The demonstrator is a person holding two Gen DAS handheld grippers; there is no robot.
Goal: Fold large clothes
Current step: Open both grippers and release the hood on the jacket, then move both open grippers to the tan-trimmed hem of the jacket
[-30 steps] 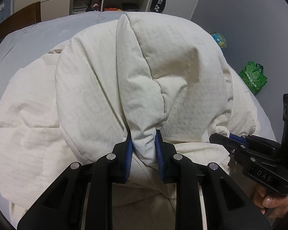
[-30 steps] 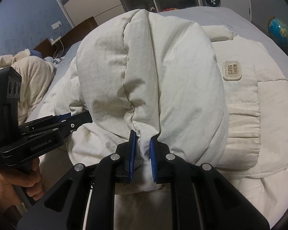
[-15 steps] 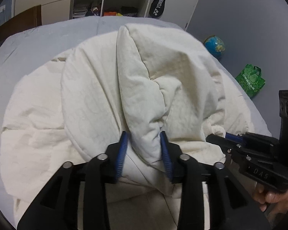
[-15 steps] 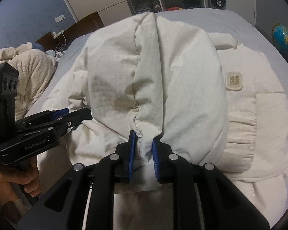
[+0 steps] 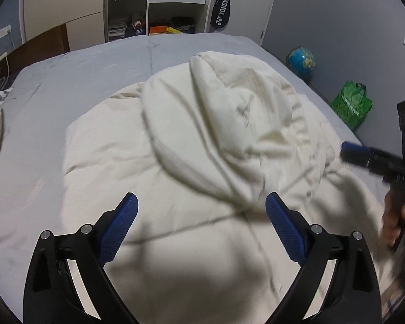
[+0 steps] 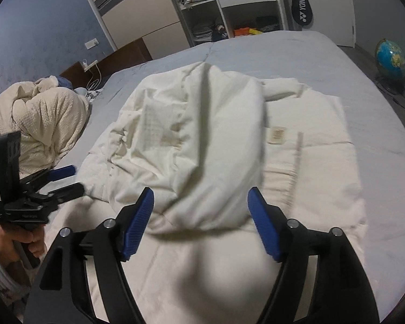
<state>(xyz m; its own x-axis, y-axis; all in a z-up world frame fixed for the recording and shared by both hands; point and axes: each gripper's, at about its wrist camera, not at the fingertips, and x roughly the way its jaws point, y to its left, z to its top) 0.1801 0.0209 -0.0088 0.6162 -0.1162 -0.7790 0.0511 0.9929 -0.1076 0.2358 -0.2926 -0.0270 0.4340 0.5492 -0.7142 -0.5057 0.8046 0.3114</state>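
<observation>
A large cream padded jacket [image 5: 175, 162] lies on the grey bed [image 5: 67, 81], with its hood folded forward over the body. It also shows in the right wrist view [image 6: 202, 148], with a small square label [image 6: 276, 135] on its chest. My left gripper [image 5: 201, 202] is open and empty just above the jacket's near part. My right gripper [image 6: 199, 197] is open and empty, its jaws wide on either side of the hood's near edge. The left gripper also shows at the left of the right wrist view [image 6: 64, 179], and the right gripper at the right of the left wrist view [image 5: 356, 156].
A second cream garment [image 6: 37, 118] is heaped at the bed's left side. A globe [image 6: 390, 59] and a green bag [image 5: 352, 105] stand on the floor to the right. Shelves [image 5: 154, 5] and a racket bag [image 5: 221, 8] are behind the bed.
Both grippers have opened and let go of the hood. The hood has dropped forward onto the jacket's body. Both grippers have pulled back and up.
</observation>
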